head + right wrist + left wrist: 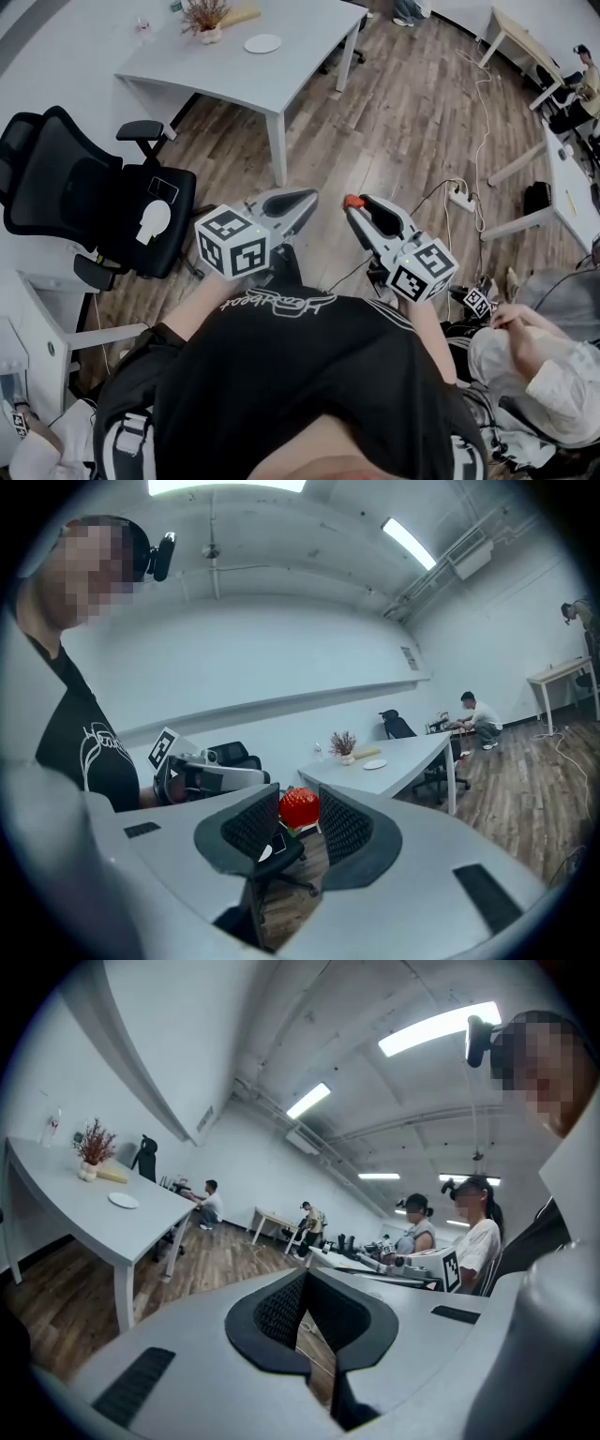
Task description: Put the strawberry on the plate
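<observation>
A red strawberry (299, 808) sits pinched between the dark ribbed pads of my right gripper (300, 814), which is shut on it. In the head view the strawberry (352, 200) shows as a red spot at that gripper's (356, 206) tip, held over the wooden floor. My left gripper (307, 200) is beside it, shut with nothing in it; its pads (281, 1312) meet at the tips. The white plate (262, 43) lies on the grey table (291, 80) well ahead of both grippers, also seen small as the plate (123, 1201) and the plate (373, 764).
A vase of dried flowers (204, 19) and a yellowish object (240, 14) stand behind the plate. A black office chair (103, 202) is at the left. A power strip (461, 197) with cables lies on the floor. A seated person (525, 361) is close at the right.
</observation>
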Motion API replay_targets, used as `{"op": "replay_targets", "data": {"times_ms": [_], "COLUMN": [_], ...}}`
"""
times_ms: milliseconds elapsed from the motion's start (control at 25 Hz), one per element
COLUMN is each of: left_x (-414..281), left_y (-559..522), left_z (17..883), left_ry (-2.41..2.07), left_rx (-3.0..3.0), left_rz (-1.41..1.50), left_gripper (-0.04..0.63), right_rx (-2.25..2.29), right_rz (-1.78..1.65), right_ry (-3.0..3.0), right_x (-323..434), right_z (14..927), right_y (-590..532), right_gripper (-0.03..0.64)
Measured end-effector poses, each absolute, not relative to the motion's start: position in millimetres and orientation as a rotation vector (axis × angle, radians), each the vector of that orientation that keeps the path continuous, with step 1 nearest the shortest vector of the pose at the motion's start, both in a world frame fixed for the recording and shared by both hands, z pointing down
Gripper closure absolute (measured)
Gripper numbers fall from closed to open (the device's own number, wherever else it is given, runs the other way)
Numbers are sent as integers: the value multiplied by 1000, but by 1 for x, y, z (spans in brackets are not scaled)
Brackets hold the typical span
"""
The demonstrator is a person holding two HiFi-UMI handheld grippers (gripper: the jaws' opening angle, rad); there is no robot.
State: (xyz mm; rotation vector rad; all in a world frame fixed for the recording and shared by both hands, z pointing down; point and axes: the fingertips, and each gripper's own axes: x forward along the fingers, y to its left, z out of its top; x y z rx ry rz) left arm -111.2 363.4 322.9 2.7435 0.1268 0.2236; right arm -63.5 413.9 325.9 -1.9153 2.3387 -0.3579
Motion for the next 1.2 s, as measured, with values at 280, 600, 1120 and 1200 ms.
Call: {"op": "replay_targets", "data": {"times_ms": [280,600,1120,1200], "left_x": [-51,17,64,65], "left_y": [261,109,-94,-109], "left_z": [311,313,334,333], "left_ry": [104,52,-94,-109], "left_rx": [2725,2695,2669,2668], "left_rz": [234,270,290,282], "left_gripper": [589,589,589,589], "right_rx": [-1899,-1877,-1806,-1795], "right_rz": [-392,-486,-512,-496], "right_ry": [2346,2341,2380,2386], "right_x": [-3,69,135,136], "right_z": [316,322,338,334], "right_y": [314,170,-33,-47], "right_gripper": [494,494,494,494]}}
